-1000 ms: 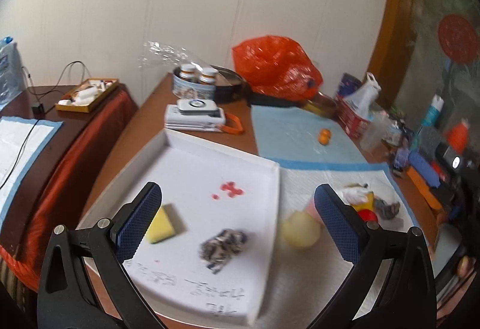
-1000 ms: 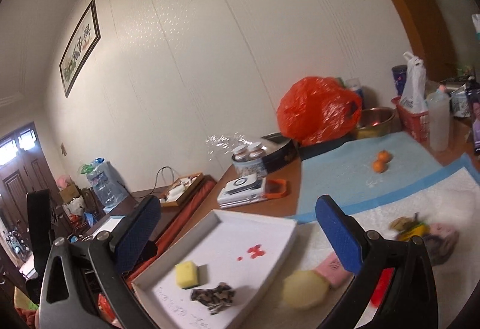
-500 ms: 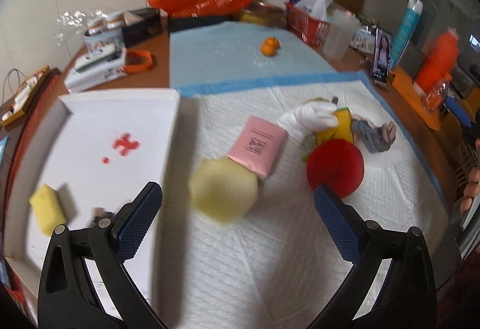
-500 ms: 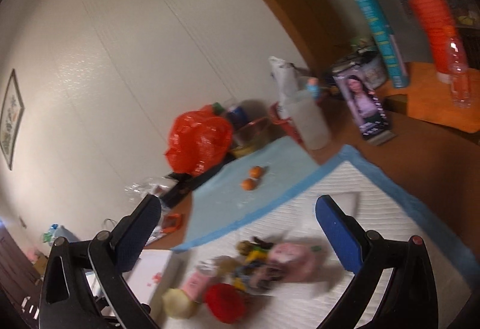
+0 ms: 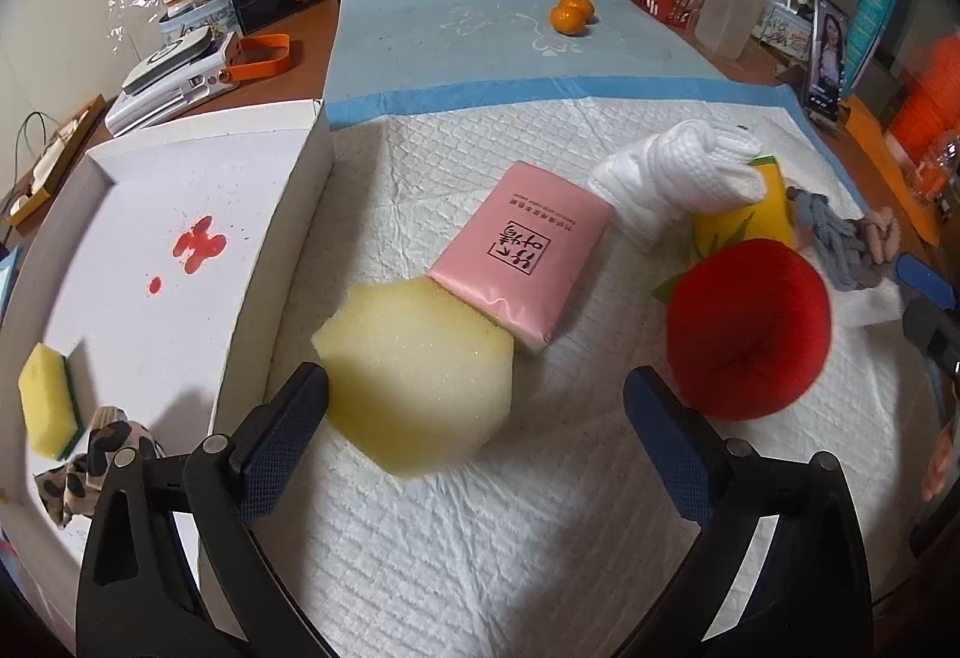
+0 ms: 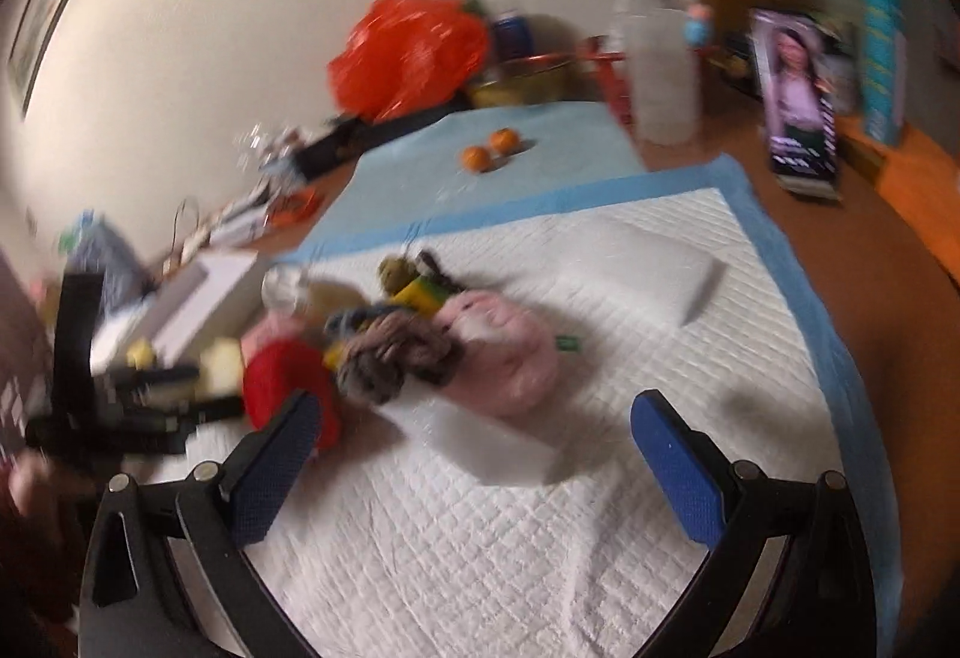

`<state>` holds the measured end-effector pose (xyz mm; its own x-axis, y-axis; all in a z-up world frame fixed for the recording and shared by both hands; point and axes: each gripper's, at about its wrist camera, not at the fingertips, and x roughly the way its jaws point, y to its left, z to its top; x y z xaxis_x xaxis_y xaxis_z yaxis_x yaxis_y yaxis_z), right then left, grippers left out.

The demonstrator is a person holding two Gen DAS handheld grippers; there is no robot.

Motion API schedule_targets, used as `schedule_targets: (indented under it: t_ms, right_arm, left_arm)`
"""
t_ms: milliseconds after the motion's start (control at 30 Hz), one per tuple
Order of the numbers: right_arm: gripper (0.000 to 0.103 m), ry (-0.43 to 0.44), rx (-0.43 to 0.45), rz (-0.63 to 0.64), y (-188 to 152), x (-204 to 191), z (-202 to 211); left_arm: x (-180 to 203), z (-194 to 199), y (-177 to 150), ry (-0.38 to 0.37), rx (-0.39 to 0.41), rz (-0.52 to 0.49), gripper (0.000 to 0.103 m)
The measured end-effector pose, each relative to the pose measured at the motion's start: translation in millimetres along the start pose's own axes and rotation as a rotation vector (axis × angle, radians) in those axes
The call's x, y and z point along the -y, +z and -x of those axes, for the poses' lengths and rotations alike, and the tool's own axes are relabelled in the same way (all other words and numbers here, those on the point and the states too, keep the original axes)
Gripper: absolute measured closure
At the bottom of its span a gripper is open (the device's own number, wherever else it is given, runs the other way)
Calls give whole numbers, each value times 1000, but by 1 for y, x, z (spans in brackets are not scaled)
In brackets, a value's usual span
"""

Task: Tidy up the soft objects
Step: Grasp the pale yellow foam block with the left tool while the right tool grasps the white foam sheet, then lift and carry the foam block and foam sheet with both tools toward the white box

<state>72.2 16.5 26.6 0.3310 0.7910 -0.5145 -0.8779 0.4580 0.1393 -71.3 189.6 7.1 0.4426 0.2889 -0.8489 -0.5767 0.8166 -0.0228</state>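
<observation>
left gripper (image 5: 477, 403): fingers apart, empty, low over the white pad (image 5: 480, 538), straddling the near edge of the pale yellow sponge (image 5: 417, 376).
right gripper (image 6: 474, 436): fingers apart, empty, above the heap of soft things (view blurred).
sponge: on the pad beside the white tray (image 5: 282, 262), touching the pink tissue pack (image 5: 522, 253).
tray: already holds a small yellow sponge (image 5: 48, 400) and a leopard-print cloth (image 5: 90, 463).
advice: centre the sponge, squeeze gently, lift clear of the tissue pack and the tray wall.
</observation>
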Motion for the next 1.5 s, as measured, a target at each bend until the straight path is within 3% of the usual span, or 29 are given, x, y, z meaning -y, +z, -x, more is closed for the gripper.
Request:
schedule_targets:
  t_ms: [100, 167, 200, 233, 300, 333, 567, 800, 1167, 1267, 1500]
  right_arm:
    - [0, -8, -16, 85, -3, -12, -14]
    - [4, -18, -32, 119, -3, -14, -23]
    - [6, -28, -46, 139, -4, -16, -26]
    - [15, -44, -67, 164, -5, -18, -32]
    - [45, -69, -109, 212, -9, -18, -38]
    - [60, -70, -133, 224, -11, -17, -40]
    - [83, 38, -96, 153, -8, -5, -6]
    - [84, 184, 68, 12, 14, 5, 48]
    - [84, 262, 289, 24, 61, -40, 104]
    - [84, 283, 333, 13, 71, -55, 108]
    - [84, 321, 307, -5, 69, -79, 89]
  left_arm:
    - [0, -6, 2, 18, -9, -2, 3]
    - [-2, -7, 1, 31, -4, 2, 8]
    - [-4, -6, 1, 33, 0, 5, 16]
    - [-6, -5, 0, 38, 8, 9, 28]
    - [-16, -1, -3, 48, 24, 29, 46]
    - [-22, 2, -4, 13, 32, 51, 47]
    - [-21, 21, -11, -69, 72, 86, 51]
    - [-2, 67, -1, -113, 190, 44, 51]
    - [8, 181, 27, -185, 464, -19, 51]
    - [3, 200, 25, -173, 516, -7, 51]
    - [-23, 204, 19, -152, 505, 54, 51]
